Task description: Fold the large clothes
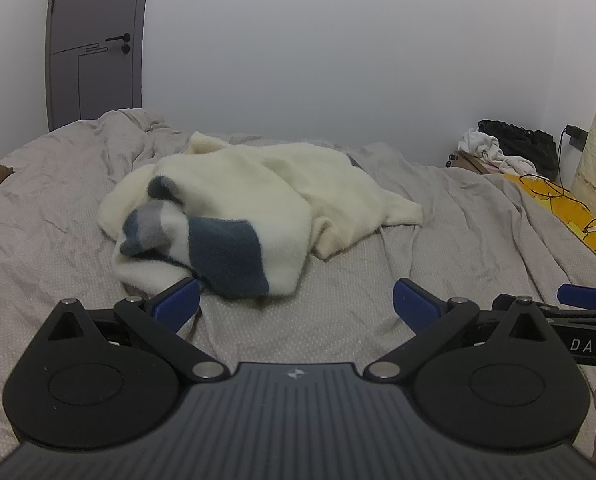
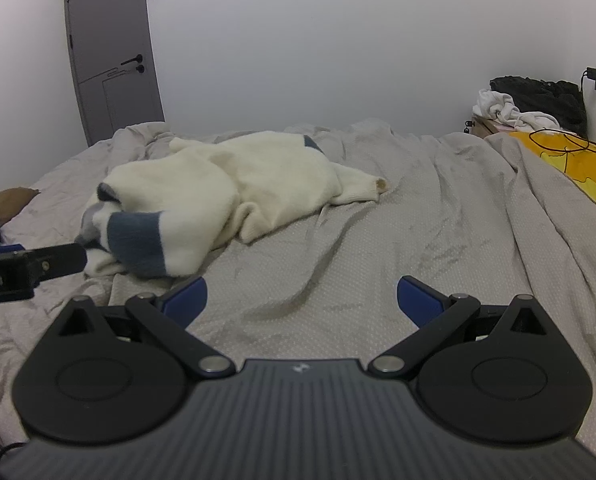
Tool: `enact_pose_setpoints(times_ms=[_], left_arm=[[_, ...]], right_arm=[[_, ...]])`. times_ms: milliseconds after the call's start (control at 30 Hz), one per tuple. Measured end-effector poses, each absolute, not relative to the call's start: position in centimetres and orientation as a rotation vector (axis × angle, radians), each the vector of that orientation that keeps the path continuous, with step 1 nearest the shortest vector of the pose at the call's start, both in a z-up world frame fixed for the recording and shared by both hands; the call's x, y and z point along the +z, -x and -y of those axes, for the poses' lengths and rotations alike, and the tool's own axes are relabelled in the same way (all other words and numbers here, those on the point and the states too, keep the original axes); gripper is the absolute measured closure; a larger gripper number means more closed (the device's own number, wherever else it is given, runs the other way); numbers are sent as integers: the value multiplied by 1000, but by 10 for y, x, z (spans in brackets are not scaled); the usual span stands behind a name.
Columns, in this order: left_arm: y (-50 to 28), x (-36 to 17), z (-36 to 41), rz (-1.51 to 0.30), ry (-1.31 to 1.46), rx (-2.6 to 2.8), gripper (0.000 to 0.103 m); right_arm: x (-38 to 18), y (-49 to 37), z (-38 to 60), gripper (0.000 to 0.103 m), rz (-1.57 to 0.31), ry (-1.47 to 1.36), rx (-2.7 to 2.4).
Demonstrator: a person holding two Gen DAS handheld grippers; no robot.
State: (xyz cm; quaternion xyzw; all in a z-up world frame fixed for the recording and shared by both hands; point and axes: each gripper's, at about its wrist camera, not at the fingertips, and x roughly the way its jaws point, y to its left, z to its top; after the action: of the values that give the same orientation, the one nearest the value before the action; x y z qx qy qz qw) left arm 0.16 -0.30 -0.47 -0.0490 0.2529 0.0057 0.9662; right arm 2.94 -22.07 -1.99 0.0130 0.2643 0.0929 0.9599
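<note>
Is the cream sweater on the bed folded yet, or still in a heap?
Still a heap. The cream sweater lies crumpled on the bed, one sleeve trailing sideways, blue-banded parts bunched underneath.

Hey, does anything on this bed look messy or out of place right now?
Yes. The cream sweater lies crumpled in a heap on the grey bedsheet, with a blue-banded part bunched on top rather than spread flat. An orange cable also trails loosely over the yellow item at the far right.

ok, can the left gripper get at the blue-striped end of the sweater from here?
Probably yes. The left gripper is open, and the sweater lies just ahead with its striped end nearest; only bare bedsheet lies between.
</note>
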Motion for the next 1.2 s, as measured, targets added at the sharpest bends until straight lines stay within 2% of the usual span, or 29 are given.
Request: enact_pose_setpoints(times_ms=[1200], left_arm=[[-4,-4,-1,-500,71,28,0]], right_arm=[[-22,-29,214,0,-547,-7,206]])
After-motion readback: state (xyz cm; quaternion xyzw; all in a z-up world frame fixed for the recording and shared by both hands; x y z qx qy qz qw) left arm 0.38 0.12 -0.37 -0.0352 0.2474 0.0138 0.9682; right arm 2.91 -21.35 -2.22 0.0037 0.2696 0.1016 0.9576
